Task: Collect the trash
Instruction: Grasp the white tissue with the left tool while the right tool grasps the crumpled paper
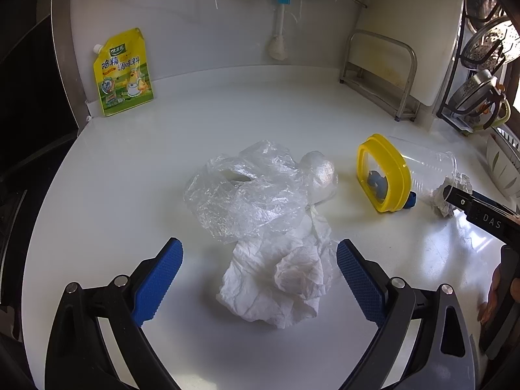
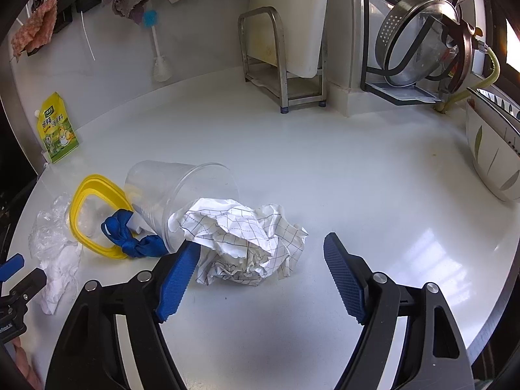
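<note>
Across both views spreads a white counter [image 2: 357, 178], its back edge meeting a white wall at twelve o'clock. Against that wall stands a metal rack [image 2: 279, 65] with a white cutting board [image 2: 292, 16] leaning in it, and at two o'clock in the right wrist view a black dish rack [image 2: 422, 74] carries steel colanders. A white bowl with a leaf pattern [image 2: 490, 159] sits at three o'clock.

The left gripper [image 1: 260, 276] hangs above the counter with its blue fingers [image 1: 159, 279] wide apart; a crumpled white paper towel [image 1: 276, 279] lies between them, touched by neither. Just beyond the towel, toward twelve o'clock, a clear plastic bag [image 1: 247, 191] rests partly on it.

The right gripper [image 2: 260, 273] also has its fingers [image 2: 177, 279] apart, clamped on nothing. A crumpled sheet of checked paper [image 2: 247, 240] lies between them, close against the left finger and well apart from the right one. At eleven o'clock from that paper a clear plastic cup [image 2: 175, 195] lies on its side, its mouth touching the paper. A yellow lid [image 2: 94, 214] leans beside the cup at nine o'clock, with a knotted blue strap [image 2: 130, 237] at its foot.

A yellow seasoning pouch [image 1: 122, 71] stands upright against the wall at ten o'clock. A white bottle brush with a blue handle [image 1: 279, 32] hangs on the wall at twelve o'clock.
</note>
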Demonstrator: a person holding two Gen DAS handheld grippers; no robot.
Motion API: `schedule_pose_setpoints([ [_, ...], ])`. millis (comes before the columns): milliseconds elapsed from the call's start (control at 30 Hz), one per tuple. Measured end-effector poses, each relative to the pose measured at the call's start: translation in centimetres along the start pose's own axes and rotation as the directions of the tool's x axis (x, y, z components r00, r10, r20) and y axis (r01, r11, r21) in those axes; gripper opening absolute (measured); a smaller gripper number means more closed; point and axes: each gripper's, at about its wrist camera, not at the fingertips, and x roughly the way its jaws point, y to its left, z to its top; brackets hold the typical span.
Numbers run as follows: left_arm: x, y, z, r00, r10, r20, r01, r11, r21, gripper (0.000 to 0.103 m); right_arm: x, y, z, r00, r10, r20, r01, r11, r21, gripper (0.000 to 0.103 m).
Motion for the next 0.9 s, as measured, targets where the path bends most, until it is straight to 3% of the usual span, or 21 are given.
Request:
schedule_pose_setpoints([
  [67,0.0,0.1,0.0,1.000,0.001,-0.002,-0.001,1.000,0.000,0.094,0.0,0.2,0.0,1.000,0.003,-0.003,-0.003,1.000,-0.008,0.059],
  [300,-0.3,0.4,-0.2,1.000,0.013,-0.007,-0.013,1.000,0.007,0.094,-0.9,0.2,-0.6,0.999,0.034,0.017,-0.034,0.999,-0.003,0.038],
  [433,-0.6,0.5,-0.3,1.000,0.011,-0.010,-0.011,1.000,-0.004,0.094,-1.8,-1.2,-1.2,0.998,0.061,0.032,-0.063,0.996,0.057,0.028],
  [900,1.3,-2.2,-0.4,0.997,0.038,-0.061,-0.037,0.999,0.021,0.092,-3.3,-4.9,-0.9,0.985,0.145,0.094,-0.161,0.968,0.193,0.024],
])
